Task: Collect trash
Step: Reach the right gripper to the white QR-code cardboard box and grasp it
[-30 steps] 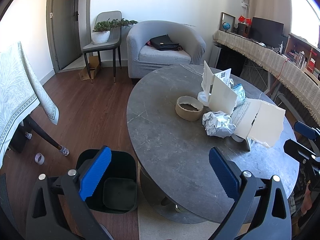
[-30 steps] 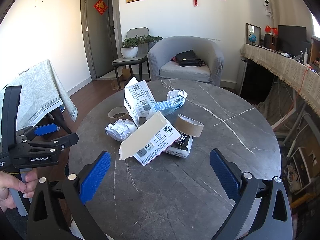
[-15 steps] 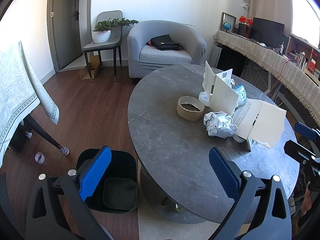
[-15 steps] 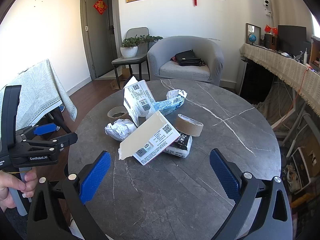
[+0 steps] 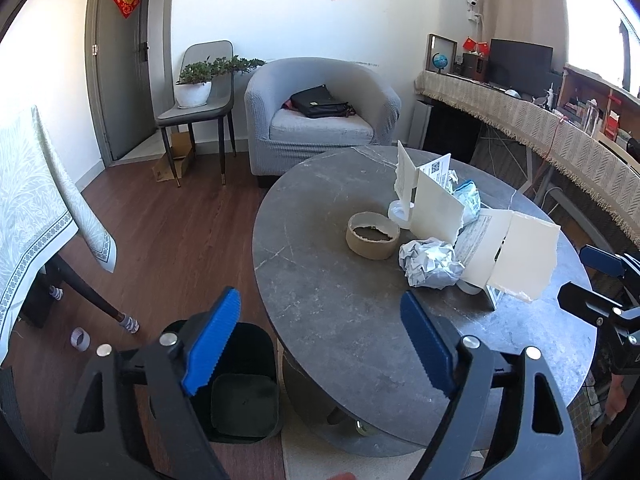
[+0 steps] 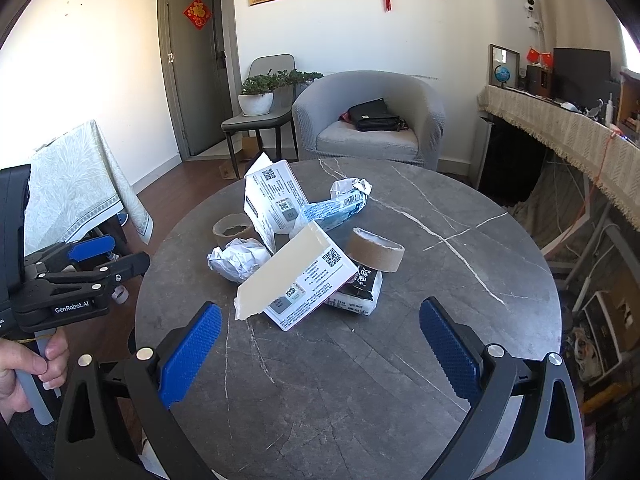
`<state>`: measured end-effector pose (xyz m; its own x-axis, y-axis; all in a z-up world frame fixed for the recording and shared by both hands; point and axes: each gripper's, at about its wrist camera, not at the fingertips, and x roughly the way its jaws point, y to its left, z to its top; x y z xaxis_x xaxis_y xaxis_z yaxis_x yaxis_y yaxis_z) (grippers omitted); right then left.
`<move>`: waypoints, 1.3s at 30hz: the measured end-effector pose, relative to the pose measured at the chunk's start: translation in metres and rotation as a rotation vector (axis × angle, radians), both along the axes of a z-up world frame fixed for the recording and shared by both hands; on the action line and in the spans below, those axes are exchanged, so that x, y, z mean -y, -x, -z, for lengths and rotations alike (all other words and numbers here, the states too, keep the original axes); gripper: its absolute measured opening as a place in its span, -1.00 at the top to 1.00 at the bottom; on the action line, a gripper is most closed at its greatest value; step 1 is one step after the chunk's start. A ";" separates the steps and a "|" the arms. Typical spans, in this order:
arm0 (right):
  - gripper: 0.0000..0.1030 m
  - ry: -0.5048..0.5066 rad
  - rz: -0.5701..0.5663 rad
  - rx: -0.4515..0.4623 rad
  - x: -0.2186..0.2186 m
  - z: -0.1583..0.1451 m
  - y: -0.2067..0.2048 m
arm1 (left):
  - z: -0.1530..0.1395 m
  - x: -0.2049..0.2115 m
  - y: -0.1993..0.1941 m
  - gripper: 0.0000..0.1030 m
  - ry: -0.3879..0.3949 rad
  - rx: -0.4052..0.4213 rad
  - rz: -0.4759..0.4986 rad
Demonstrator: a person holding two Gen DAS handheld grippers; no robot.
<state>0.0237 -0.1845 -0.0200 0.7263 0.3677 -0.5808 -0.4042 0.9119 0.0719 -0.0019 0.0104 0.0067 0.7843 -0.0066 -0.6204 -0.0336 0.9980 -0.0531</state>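
A pile of trash lies on the round grey table (image 6: 400, 360): a crumpled paper ball (image 6: 238, 260) (image 5: 428, 262), a torn white box (image 6: 296, 284) (image 5: 516, 256), a second torn box (image 6: 272, 198), a blue-white wrapper (image 6: 336, 208), two cardboard tape rings (image 6: 374, 255) (image 5: 373, 235) and a small black-white carton (image 6: 358, 292). A black trash bin (image 5: 240, 384) stands on the floor at the table's left edge. My left gripper (image 5: 320, 348) is open and empty over the bin and table edge. My right gripper (image 6: 320, 352) is open and empty, short of the pile.
A grey armchair (image 6: 372, 120) with a black bag stands behind the table. A chair with a potted plant (image 5: 196, 92) is by the door. A cloth-covered table (image 5: 32, 200) is at left, a long covered sideboard (image 6: 568, 136) at right. A tape roll (image 5: 80, 339) lies on the floor.
Both grippers have stayed open and nearly still. The left wrist view has shifted very slightly to the right.
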 end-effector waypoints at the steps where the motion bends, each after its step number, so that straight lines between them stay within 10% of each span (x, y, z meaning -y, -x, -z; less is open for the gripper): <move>1: -0.94 -0.004 -0.003 -0.002 0.000 0.000 0.000 | -0.001 0.000 -0.001 -0.65 0.005 0.002 0.014; 21: -0.33 -0.089 -0.051 -0.035 0.014 -0.009 -0.028 | -0.026 0.033 -0.065 0.45 0.256 -0.011 0.247; 39: -0.18 -0.167 -0.104 -0.086 0.016 -0.010 -0.044 | -0.016 0.041 -0.118 0.49 0.307 -0.153 0.184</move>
